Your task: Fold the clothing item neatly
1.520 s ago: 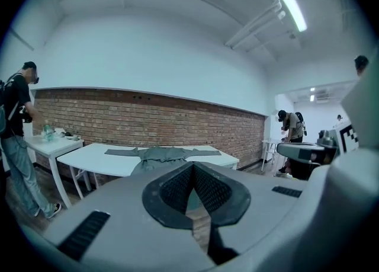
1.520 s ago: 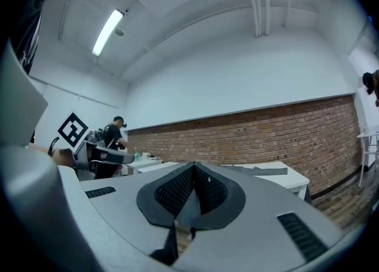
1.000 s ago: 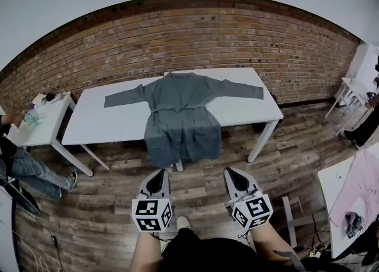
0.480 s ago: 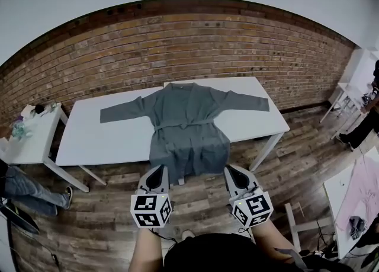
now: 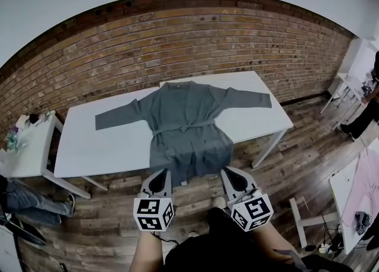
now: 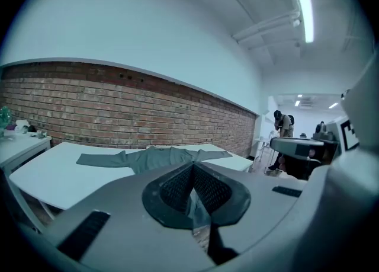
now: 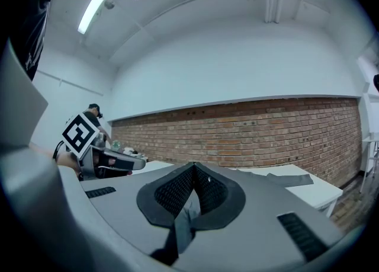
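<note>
1. On the white table (image 5: 100, 146), a grey robe (image 5: 183, 122) of soft, matte cloth lies flat on its back. Both sleeves are spread out sideways, and a thin belt of the same cloth is tied across the waist.
2. Its collar points to the table's far edge. Its hem hangs over the near edge towards the floor, in front of a table leg.
3. My left gripper (image 5: 160, 173) is short of the table's near edge and apart from the robe. Its two dark, ribbed pads are pressed together with nothing between them.
4. My right gripper (image 5: 230, 171) is beside it, also short of the near edge. It is clenched too, pads meeting in a point, and it holds nothing.
5. Each gripper is smooth grey plastic and carries a white cube with black square markers at its rear.
6. Between the grippers and the table lies a strip of dark wooden floor (image 5: 284, 170) made of long planks.
7. Behind the table runs a rough red brick wall (image 5: 177, 40), with plain pale wall above it.
8. Left of the table stands a smaller white table (image 5: 29, 146) with small clutter on it, and a person's leg in jeans (image 5: 35, 208) shows near it.
9. Right of the table, well apart, is another white table (image 5: 340, 185) with a pink cloth (image 5: 367, 179) on it, and a person in dark clothes (image 5: 370, 108) stands farther back.
</note>
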`<action>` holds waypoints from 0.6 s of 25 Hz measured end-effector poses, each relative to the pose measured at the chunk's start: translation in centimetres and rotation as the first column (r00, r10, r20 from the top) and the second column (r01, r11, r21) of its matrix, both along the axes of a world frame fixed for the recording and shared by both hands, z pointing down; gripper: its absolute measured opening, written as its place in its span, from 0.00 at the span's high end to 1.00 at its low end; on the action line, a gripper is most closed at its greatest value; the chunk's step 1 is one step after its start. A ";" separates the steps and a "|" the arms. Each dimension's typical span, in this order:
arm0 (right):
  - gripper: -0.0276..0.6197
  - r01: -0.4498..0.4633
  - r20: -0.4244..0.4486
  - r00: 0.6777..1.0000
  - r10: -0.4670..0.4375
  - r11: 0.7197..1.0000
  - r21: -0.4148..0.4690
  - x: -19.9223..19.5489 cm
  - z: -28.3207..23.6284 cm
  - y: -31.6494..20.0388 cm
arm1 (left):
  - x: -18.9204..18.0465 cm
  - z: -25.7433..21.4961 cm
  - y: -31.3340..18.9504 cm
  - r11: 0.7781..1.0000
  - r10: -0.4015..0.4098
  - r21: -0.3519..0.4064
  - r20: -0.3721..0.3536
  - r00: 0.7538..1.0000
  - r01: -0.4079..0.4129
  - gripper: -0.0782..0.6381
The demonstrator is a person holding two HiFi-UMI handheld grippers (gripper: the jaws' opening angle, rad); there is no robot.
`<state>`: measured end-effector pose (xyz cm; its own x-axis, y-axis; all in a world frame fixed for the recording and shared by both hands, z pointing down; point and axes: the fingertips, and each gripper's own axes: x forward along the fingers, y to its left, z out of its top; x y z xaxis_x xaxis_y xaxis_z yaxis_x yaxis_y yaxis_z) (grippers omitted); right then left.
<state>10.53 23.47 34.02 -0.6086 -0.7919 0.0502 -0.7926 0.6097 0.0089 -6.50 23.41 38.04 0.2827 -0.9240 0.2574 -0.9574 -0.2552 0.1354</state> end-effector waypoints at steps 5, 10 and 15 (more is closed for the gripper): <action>0.96 0.021 0.088 0.996 -0.019 1.000 -0.018 -0.4 -0.7 -3.5 | -0.2 -0.1 -2.6 1.000 0.007 0.003 0.024 1.000 -0.007 0.90; 0.96 0.023 0.084 0.996 -0.026 0.999 0.027 -1.3 -2.0 -8.4 | -1.0 -2.2 -6.1 0.999 0.011 0.042 0.009 1.000 -0.011 0.90; 0.96 0.040 0.084 0.996 -0.044 0.998 0.042 -1.9 -2.4 -13.3 | -1.6 -2.6 -11.0 0.997 -0.042 0.064 0.086 0.995 0.037 0.90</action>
